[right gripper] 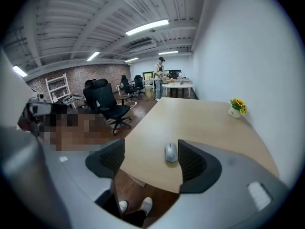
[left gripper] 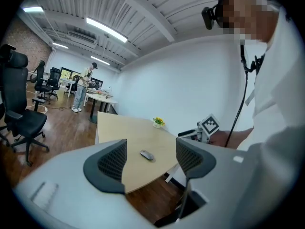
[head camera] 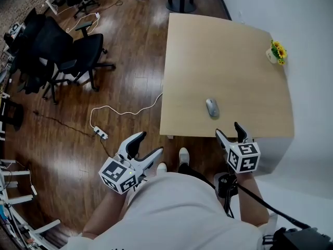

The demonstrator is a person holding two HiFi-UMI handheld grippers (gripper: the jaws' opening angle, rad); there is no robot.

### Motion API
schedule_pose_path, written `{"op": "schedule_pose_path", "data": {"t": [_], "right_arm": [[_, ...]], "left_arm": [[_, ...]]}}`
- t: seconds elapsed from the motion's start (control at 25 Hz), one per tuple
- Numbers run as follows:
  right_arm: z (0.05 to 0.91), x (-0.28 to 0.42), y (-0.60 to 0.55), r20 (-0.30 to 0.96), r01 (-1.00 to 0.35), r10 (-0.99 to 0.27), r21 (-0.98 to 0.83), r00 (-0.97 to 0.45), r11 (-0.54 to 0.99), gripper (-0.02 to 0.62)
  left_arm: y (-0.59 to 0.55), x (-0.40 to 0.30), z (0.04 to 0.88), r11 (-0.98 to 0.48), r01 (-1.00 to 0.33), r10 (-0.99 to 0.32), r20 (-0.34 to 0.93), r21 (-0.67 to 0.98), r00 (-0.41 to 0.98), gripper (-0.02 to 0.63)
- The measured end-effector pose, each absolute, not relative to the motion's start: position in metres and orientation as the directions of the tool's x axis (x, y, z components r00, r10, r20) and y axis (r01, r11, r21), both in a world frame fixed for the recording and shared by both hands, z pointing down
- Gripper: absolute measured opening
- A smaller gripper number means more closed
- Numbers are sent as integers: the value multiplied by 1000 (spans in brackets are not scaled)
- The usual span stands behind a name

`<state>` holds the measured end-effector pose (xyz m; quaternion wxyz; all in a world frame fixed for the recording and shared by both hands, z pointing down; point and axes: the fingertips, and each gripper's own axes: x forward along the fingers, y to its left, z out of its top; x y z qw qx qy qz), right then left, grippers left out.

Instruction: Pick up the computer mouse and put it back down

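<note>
Grey computer mouse (head camera: pixel 212 108) lies flat on the light wooden table (head camera: pixel 223 51), centre of the head view, near the table's lower edge, with nothing touching it. Right gripper (head camera: pixel 228 129) sits at that edge, lower right, jaws apart and empty. Left gripper (head camera: pixel 149 143), lower left over the wooden floor (head camera: pixel 130 87), clear of the table, jaws likewise spread and empty. Pot of yellow flowers (head camera: pixel 276 52) stands at the table's upper right
</note>
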<state>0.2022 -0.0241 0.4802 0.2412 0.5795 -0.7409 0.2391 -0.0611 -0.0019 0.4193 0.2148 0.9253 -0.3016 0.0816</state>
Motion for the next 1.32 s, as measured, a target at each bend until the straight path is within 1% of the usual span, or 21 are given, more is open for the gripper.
{"op": "schedule_pose_path", "data": {"t": [0.16,0.32,0.52,0.8,0.96,1.32], "right_arm": [[445,194,10,591,-978,-782,-65,-199,199,354],[438,178,35,563,-975,-796,-107,-221,195,354],[443,170,48,566,-974,-792,-136,-228,183,354],[439,156,55,562,-974,-796,-105,-225,202,348],[438,149,57,566,-974,-793,-116,-227,196,347],[442,131,69,566,-975,-794,-121,-224,189,343]], "left_arm": [[6,-62,421,-750,-562,-494,270,350,827,305],[14,-68,421,-760,-545,-480,260,355,838,305],[20,-75,422,-770,-534,-473,250,351,845,305],[30,-86,421,-772,-530,-474,238,350,848,305],[32,-93,417,-773,-530,-477,232,350,848,305],[31,-137,422,-745,-576,-530,225,337,817,305]]}}
